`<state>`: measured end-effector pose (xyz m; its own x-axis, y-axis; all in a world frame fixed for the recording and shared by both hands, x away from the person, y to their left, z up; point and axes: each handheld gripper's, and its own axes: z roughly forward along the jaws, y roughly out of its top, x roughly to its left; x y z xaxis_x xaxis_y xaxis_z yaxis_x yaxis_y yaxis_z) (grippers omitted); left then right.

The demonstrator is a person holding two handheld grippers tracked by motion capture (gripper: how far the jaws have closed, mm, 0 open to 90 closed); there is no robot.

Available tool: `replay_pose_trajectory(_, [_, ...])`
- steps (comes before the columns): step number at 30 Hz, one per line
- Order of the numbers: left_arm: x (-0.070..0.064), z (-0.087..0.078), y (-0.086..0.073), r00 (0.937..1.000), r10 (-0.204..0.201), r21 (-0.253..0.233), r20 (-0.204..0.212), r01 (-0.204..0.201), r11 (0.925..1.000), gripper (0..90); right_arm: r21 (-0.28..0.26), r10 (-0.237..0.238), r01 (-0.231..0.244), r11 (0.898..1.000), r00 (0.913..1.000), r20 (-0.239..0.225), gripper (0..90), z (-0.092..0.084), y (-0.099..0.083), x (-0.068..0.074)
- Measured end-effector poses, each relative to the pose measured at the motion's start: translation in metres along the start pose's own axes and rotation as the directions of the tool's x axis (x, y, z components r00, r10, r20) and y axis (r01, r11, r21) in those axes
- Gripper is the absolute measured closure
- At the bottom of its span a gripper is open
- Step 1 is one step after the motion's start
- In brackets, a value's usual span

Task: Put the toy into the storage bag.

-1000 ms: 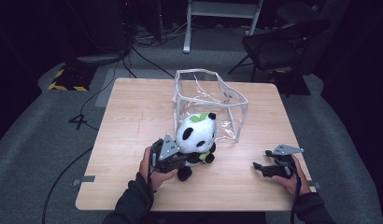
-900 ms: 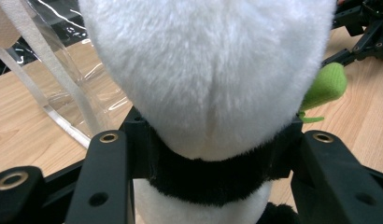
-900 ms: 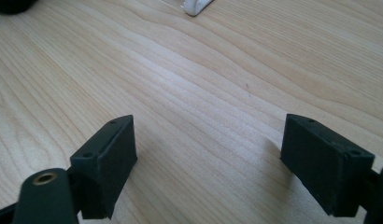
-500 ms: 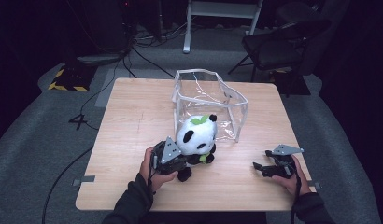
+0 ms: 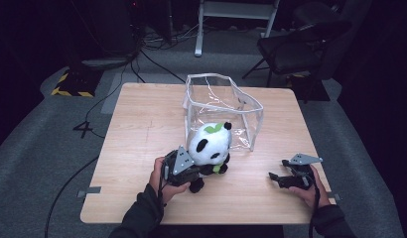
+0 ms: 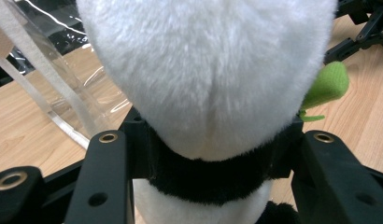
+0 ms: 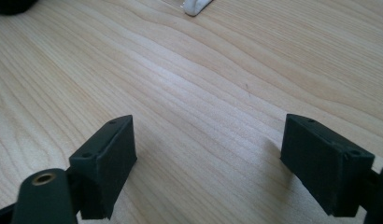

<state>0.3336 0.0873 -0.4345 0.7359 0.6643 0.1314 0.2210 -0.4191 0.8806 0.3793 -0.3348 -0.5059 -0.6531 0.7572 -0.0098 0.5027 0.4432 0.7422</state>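
So the plush panda (image 5: 210, 145) is sitting on the table (image 5: 142, 124), just in front of the clear bag (image 5: 219, 106), not inside. The left gripper (image 5: 194, 168) is clamped on its black middle, so the grab's done. Looks like the bagging is what's left, though I can't see the bag's opening clearly. The right gripper (image 5: 278, 178) rests apart, jaws wide, empty.

Dim recording lab: lone wooden table (image 5: 142, 124) on grey carpet (image 5: 52, 148), loose cables (image 5: 157, 49), hazard-striped tape (image 5: 70, 92), black chair (image 5: 296, 44).
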Motion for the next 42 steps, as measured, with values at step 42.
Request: replay_pose_trajectory(42, [0.017,-0.074,0.044,0.9967,0.008,-0.223,-0.08,-0.026,0.9744,51.8,-0.001,0.0,0.0,1.0,1.0,0.0,17.9,0.0,0.0,0.0])
